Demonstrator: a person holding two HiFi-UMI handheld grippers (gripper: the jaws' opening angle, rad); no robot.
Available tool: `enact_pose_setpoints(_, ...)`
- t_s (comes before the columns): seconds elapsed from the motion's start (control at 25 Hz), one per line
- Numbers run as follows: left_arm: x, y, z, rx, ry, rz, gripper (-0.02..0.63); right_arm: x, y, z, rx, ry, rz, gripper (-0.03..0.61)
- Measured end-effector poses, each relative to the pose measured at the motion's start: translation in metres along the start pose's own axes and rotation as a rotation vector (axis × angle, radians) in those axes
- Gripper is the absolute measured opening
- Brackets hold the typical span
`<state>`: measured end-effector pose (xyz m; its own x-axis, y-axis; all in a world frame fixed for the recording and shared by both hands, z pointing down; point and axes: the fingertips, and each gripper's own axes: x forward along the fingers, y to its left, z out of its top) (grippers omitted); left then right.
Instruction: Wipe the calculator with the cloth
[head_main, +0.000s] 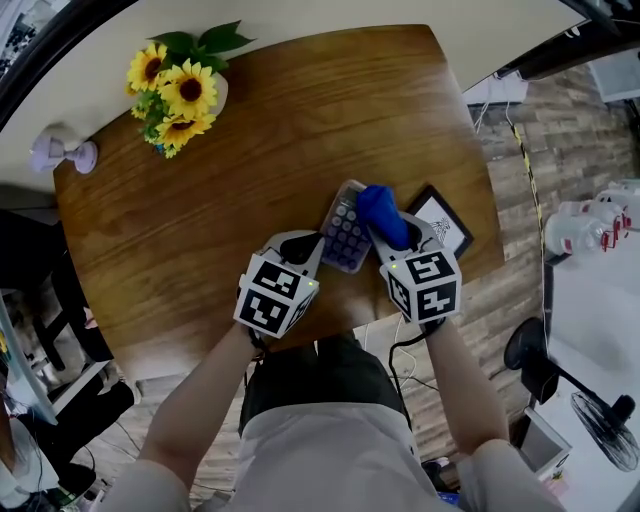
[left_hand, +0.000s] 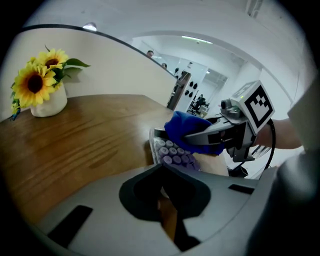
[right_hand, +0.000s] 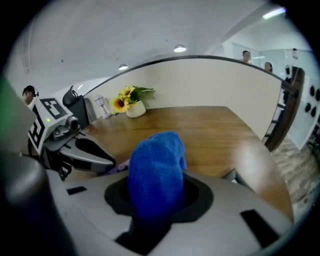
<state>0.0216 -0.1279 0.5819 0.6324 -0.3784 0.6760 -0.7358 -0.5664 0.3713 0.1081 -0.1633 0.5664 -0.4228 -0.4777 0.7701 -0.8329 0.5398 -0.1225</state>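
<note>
A grey calculator (head_main: 343, 238) with rows of pale keys lies slanted near the table's front edge. My left gripper (head_main: 308, 248) meets its left side and looks shut on its near edge; the keys (left_hand: 172, 152) show just past that gripper (left_hand: 162, 172). A blue cloth (head_main: 383, 215) is bunched up, and my right gripper (head_main: 395, 232) is shut on it. The cloth rests on the calculator's right part. In the right gripper view the cloth (right_hand: 155, 170) fills the space between the jaws and hides most of the calculator.
The wooden table (head_main: 200, 220) carries a white vase of sunflowers (head_main: 180, 90) at the back left. A black-framed card (head_main: 440, 222) lies just right of the calculator. A small white object (head_main: 60, 152) sits beyond the table's left corner. The front edge is close below both grippers.
</note>
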Motion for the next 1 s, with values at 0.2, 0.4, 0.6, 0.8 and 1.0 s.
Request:
enact_pose_setpoints(0.2,-0.001,0.0,-0.001,-0.006,-0.002,0.008,0.002,-0.01,0.041,-0.019,-0.07,0.037,0.088,0.123)
enact_pose_setpoints(0.4,-0.001,0.0,0.0,-0.005,-0.008,0.019,0.002,-0.023,0.081,-0.042,-0.075,0.091,0.19,0.124)
enact_pose_setpoints(0.6,0.0,0.001,-0.001,0.003,-0.007,0.022,0.002,-0.03,0.11,-0.073,-0.157,0.23,0.351,0.126)
enact_pose_setpoints(0.8,-0.001,-0.001,0.0,0.006,-0.01,0.008,0.002,-0.036,0.077,-0.041,-0.106,0.127,0.313,0.127)
enact_pose_setpoints(1.0,0.0,0.001,-0.001,0.001,-0.018,0.008,0.002,-0.035,0.003,0.027,0.038,-0.09,0.096,0.132)
